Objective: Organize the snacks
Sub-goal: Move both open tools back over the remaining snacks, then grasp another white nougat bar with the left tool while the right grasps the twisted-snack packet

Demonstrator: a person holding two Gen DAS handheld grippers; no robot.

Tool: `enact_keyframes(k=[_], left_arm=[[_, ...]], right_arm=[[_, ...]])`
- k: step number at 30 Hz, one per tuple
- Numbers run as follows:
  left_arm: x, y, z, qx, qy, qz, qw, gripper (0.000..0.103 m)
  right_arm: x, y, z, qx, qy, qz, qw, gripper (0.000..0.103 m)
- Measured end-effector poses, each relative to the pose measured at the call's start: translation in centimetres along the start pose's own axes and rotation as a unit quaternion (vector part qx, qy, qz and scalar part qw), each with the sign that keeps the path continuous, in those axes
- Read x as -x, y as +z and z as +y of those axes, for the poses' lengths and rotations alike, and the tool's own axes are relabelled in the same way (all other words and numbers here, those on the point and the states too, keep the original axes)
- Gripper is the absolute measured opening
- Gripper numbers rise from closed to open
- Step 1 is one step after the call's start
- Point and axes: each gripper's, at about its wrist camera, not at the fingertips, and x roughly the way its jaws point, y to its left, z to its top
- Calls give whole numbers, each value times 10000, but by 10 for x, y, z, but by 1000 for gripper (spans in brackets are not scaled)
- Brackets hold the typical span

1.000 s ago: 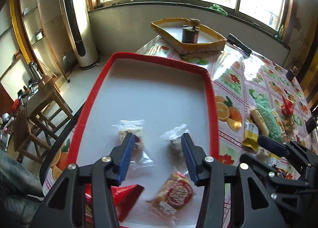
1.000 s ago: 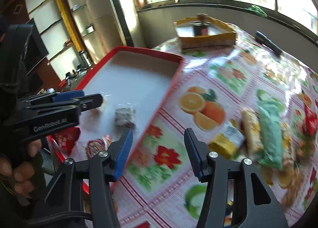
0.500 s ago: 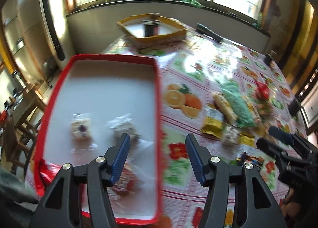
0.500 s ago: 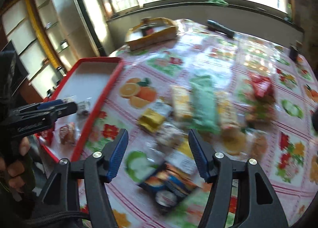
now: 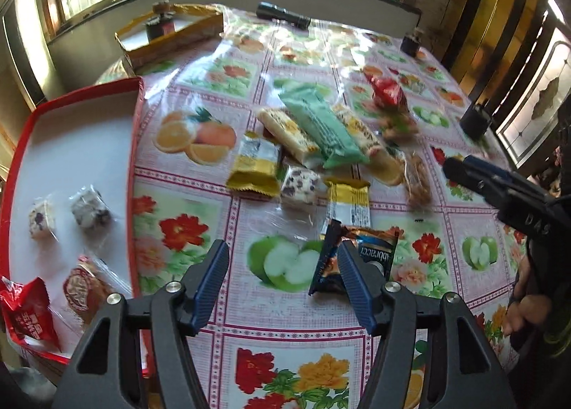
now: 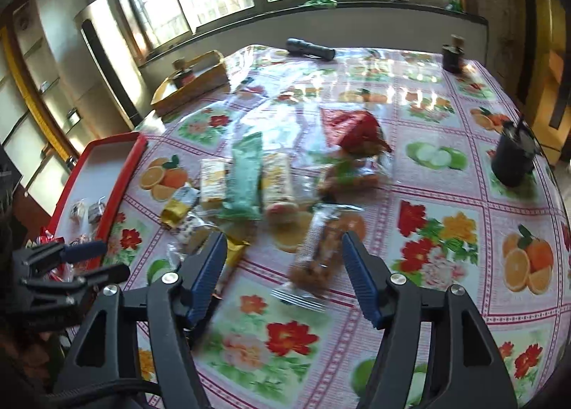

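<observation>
Left gripper (image 5: 283, 275) over flowered tablecloth (image 5: 357, 359); jaws opening, wide, nothing between pads. Dark blue packet (image 5: 353, 259) just behind right fingertip, contact unclear. Right gripper (image 6: 283, 275) also opening, wide; clear-wrapped brown snack bar (image 6: 317, 252) lay on cloth in gap, blurred, not pinched. Loose snack pile mid-table: green packet (image 5: 321, 123), gold wrapper (image 5: 257, 166), red packet (image 5: 387, 93). Red tray (image 5: 137, 145) at left held two white-wrapped sweets (image 5: 89, 211), round biscuit pack (image 5: 80, 293), red triangular packet (image 5: 26, 311).
</observation>
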Motion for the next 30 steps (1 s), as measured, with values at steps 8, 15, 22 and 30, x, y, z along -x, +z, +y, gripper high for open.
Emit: enact_keyframes(k=[8,15,22,30], left_arm=[[-15,13,-3,183,447,205,9986,63],[-27,25,-8,338,684,329,9965,63],[-36,29,-9,306,759,364,9960,63],[-62,38,-7,7,526,557,9971,63]], right_arm=[[-7,-1,-28,-98,119,1,9999,67],[-21,-1,-38,41,159,204,9997,67],[-30,-5,-33,218,181,338,9990,67],[-27,-6,-33,74,-14,291,9995,67]])
